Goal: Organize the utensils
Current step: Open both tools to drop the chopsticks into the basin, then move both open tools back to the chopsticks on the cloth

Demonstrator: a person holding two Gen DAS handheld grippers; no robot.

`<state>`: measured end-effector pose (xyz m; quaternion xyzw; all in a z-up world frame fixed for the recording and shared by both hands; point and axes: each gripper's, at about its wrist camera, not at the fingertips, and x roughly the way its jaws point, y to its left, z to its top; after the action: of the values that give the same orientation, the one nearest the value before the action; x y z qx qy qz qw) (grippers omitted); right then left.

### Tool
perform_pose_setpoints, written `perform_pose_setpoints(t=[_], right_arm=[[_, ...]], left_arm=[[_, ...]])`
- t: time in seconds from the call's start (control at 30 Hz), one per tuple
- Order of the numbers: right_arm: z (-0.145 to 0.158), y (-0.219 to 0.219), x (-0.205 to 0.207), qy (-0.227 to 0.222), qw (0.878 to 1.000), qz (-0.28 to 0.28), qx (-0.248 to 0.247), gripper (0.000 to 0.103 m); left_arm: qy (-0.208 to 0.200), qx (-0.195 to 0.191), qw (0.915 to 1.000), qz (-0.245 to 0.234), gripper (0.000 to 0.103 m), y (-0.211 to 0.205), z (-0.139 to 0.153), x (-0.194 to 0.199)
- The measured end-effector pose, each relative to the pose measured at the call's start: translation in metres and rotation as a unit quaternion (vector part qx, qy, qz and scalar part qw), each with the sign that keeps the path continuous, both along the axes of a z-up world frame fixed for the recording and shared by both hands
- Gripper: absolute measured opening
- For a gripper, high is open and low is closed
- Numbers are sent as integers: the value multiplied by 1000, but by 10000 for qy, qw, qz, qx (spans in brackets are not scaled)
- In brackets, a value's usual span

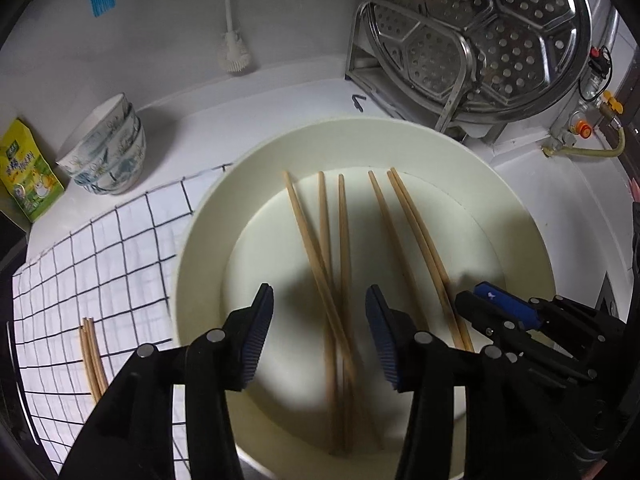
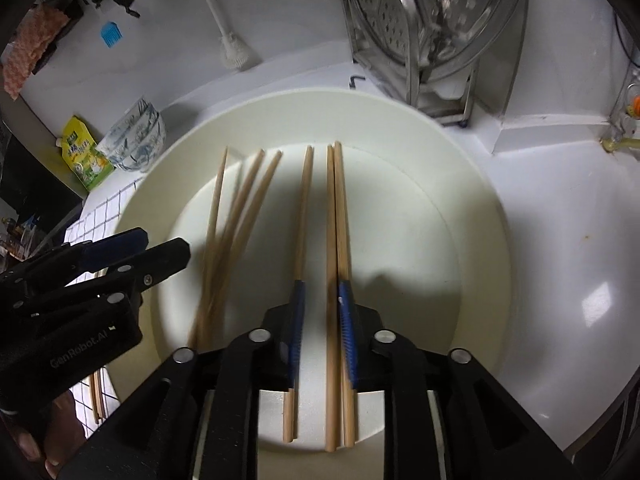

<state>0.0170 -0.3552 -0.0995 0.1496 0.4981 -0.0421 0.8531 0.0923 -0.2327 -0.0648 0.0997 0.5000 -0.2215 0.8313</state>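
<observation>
Starting at the far left: yellow-green printed food packet [image 1: 28, 172] and stacked blue-patterned ceramic bowls [image 1: 108, 152] on the white counter, then white cloth with a dark grid pattern [image 1: 104, 248] carrying a small bundle of pale wooden chopsticks [image 1: 93, 356], apparently sorted out already. Further right, wide cream-coloured round basin [image 1: 200, 240] with six loose bamboo chopsticks [image 1: 344, 240] left inside, three crossing on the left, one lying alone, two side by side on the right. Left gripper [image 1: 320, 334] poised over the crossed three, blue-padded jaws spread apart, touching nothing, nothing held. Right gripper [image 2: 322, 320] low over the basin, jaws narrowly parted and not clenched, the side-by-side pair between the pads against the right one, the single stick just outside the left pad; no firm grasp visible. Behind the basin to the right, perforated stainless steel steamer plate [image 1: 480, 36] propped in a metal rack. Judged from this: sorting partly done, one bundle on the cloth, six sticks left to gather; next step probably closing on the pair and carrying it to the cloth
</observation>
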Motion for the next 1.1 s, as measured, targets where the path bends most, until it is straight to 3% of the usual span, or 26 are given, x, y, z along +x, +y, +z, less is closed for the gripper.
perform_pose_setpoints(t=[0.47, 0.8, 1.1], right_arm=[[39, 34, -29, -307, 9995, 30, 19, 28], [54, 95, -39, -403, 9985, 366, -15, 34], [64, 168, -31, -457, 9943, 964, -93, 37]], left_arm=[[-293, -47, 9992, 268, 58, 71, 41, -28], [-490, -85, 9966, 659, 62, 148, 57, -46], [-504, -76, 9914, 1202, 64, 226, 52, -54]])
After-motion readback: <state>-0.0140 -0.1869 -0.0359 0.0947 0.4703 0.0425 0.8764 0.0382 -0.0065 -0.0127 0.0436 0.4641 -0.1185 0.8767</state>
